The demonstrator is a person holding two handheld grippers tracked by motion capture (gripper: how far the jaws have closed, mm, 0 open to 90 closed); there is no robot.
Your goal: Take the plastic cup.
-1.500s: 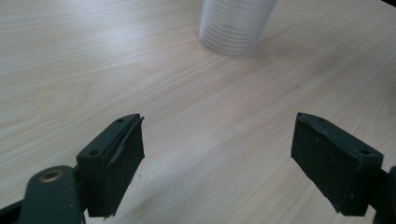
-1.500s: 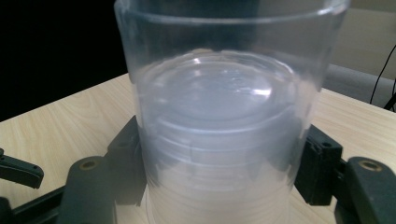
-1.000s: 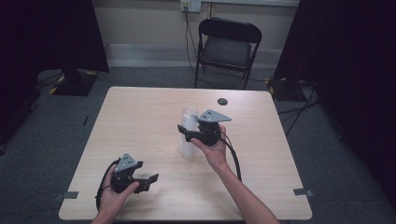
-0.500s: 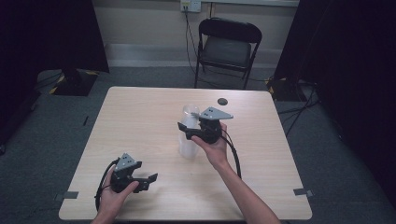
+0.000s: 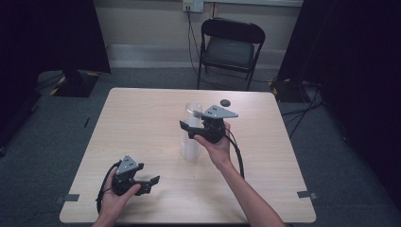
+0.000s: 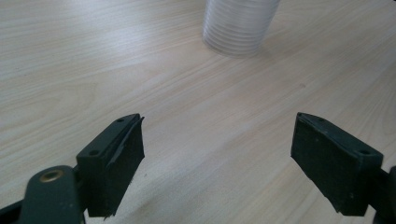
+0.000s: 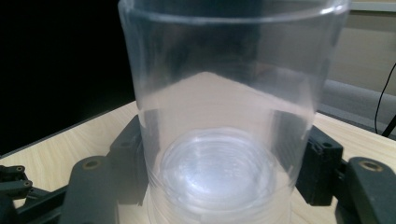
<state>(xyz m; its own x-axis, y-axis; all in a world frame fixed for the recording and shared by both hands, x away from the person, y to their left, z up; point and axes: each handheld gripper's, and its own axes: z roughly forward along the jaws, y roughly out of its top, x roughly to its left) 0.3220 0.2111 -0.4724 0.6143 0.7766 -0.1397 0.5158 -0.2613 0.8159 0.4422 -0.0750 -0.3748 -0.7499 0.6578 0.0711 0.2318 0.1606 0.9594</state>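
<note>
1. A stack of clear plastic cups (image 5: 191,137) stands upright on the bench (image 5: 142,118), clamped between the jaws of the right gripper (image 5: 187,128).
2. Compared with a second ago, the top cup (image 7: 229,93) appears slightly raised, judged as being separated.
3. The left gripper (image 5: 152,182) rests nearer the person, jaws apart, empty.

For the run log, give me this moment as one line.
right gripper: shut on top clear cup of cup stack | left gripper: open, idle above table

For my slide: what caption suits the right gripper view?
Right tongs clamp a clear cup above the table.
</note>
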